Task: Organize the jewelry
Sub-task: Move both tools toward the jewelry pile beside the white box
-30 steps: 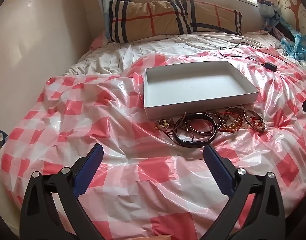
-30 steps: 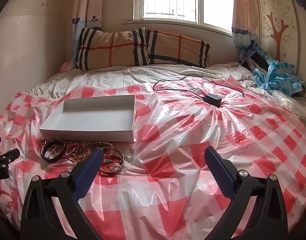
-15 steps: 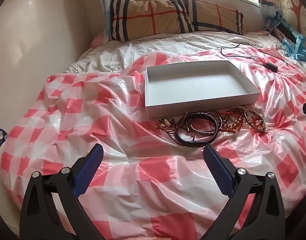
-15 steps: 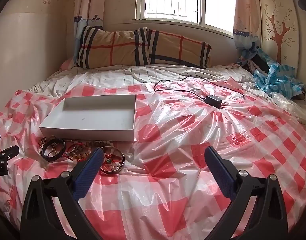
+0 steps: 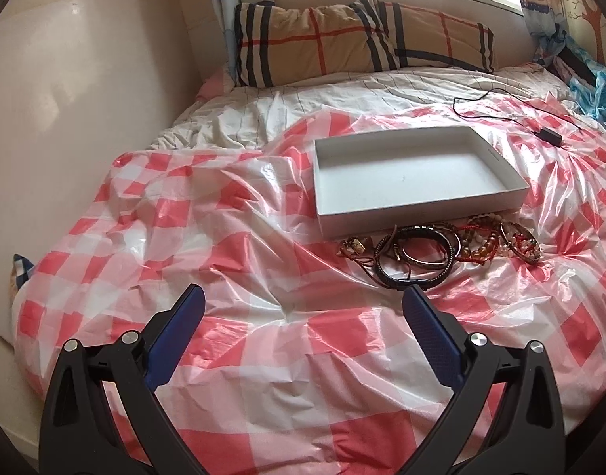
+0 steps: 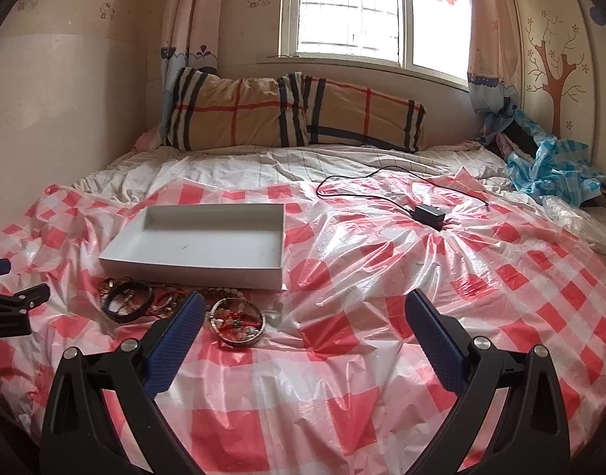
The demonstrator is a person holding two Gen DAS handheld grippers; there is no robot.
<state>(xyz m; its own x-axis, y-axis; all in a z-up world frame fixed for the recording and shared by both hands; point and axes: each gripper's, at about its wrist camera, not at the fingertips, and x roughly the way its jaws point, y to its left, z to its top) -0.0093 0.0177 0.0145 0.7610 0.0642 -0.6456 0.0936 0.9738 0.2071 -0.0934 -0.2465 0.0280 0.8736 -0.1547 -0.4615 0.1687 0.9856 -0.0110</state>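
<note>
While both grippers hung above the bed, neither held anything. From the left wrist, the left gripper had its blue pads spread wide apart over the red-and-white checked plastic sheet, with nothing between them. From the right wrist, the right gripper was equally wide apart, its left pad overlapping part of the jewelry in that view, though it was not clear whether it touched any.

A shallow white box lay on the sheet, with nothing visible inside. The jewelry sat in a loose heap on the sheet, right against the box's near wall and outside it. A black braided bracelet lay nearest the left gripper, just ahead of its right pad. Further right were amber bead strings and a bangle with red thread and beads inside its ring. In the right wrist view that bangle lay just beside the right gripper's left pad, and the black bracelet sat to its left. The left gripper's tip showed at the left edge of that view.

A black charger with its cable rested on the sheet well beyond the box, and a plaid pillow lay under the window.
</note>
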